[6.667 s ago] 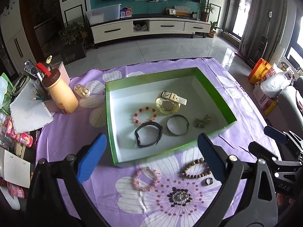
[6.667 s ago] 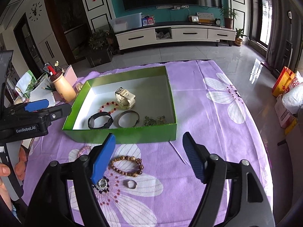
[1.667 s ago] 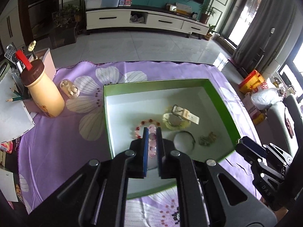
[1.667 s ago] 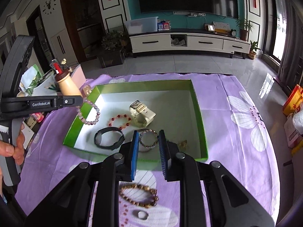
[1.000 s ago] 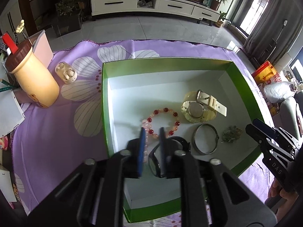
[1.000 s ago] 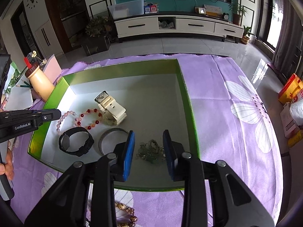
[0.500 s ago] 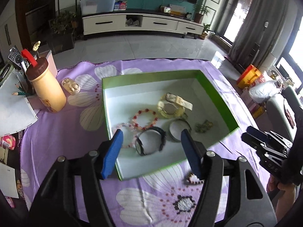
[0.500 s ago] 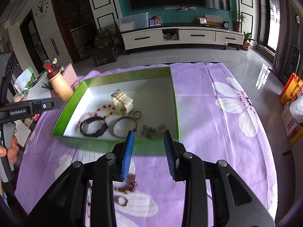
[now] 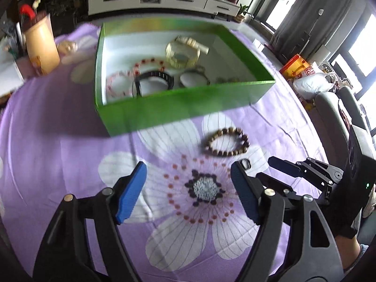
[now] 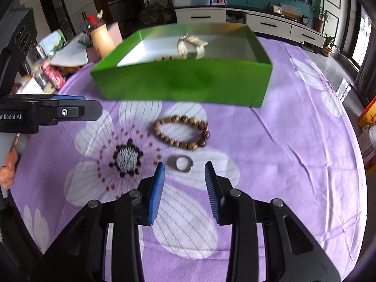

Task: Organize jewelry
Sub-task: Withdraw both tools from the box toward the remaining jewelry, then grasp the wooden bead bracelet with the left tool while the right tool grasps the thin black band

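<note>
Right wrist view: silver ring (image 10: 180, 163) lies flat on the purple cloth (image 10: 282, 152), just ahead of the right gripper (image 10: 184, 183), roughly centred between its empty, part-spread jaws, which have just been opening. Wooden bead bracelet (image 10: 182, 132) sits just beyond the ring, long axis crosswise, green box (image 10: 188, 82) farther on. Left gripper (image 9: 189, 192) spread wide, just opened, empty, farther from the ring.

my left wrist view looks steeply down along its jaws at the purple cloth (image 9: 58, 155), close in, facing the green box (image 9: 178, 108). my right wrist view looks down from just beside it, same heading. both share the box, the wooden bracelet (image 10: 182, 132) and the ring (image 10: 182, 163).
</note>
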A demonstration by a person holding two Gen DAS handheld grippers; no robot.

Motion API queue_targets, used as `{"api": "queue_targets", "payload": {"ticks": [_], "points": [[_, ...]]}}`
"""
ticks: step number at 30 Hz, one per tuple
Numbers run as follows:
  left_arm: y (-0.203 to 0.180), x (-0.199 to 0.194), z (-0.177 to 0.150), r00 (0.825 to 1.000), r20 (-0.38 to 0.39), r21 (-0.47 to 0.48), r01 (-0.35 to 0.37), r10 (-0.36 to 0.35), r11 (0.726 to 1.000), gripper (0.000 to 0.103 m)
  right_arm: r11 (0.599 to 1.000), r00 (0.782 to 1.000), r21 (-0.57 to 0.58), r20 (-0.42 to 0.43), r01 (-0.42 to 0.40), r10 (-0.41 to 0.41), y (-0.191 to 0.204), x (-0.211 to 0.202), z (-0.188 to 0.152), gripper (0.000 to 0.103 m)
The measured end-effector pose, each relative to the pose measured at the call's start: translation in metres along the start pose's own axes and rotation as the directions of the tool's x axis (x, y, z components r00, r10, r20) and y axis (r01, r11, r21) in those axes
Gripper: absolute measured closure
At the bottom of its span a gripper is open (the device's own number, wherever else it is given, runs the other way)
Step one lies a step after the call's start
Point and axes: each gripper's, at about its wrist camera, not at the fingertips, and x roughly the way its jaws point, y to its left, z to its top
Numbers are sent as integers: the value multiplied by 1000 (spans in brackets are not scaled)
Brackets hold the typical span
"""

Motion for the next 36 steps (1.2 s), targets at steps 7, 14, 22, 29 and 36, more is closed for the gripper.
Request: {"api": "queue_targets", "payload": {"ticks": [7,14,22,29,36], "points": [[-2,27,-5,1000,-22,-29,4,-5,1000,28,999,999,-32,0,42,-42,8,22,2,62],[-14,44,13,1000,-20,-13,-9,9,1000,28,998,998,-33,24,58,-58,2,25,-1,84],[-43,74,24,995,-43,93,-84,88,992,43,992,996,123,95,-12,0,-37,-7,-23,84],[-58,87,26,990,-34,176,-129,136,976,55,987,989,160,148,-29,5,-51,-27,-27,84],[-64,88,27,992,-71,188,-93,108,978,96,984,987,177,161,-22,-7,-54,-35,-30,84]]}}
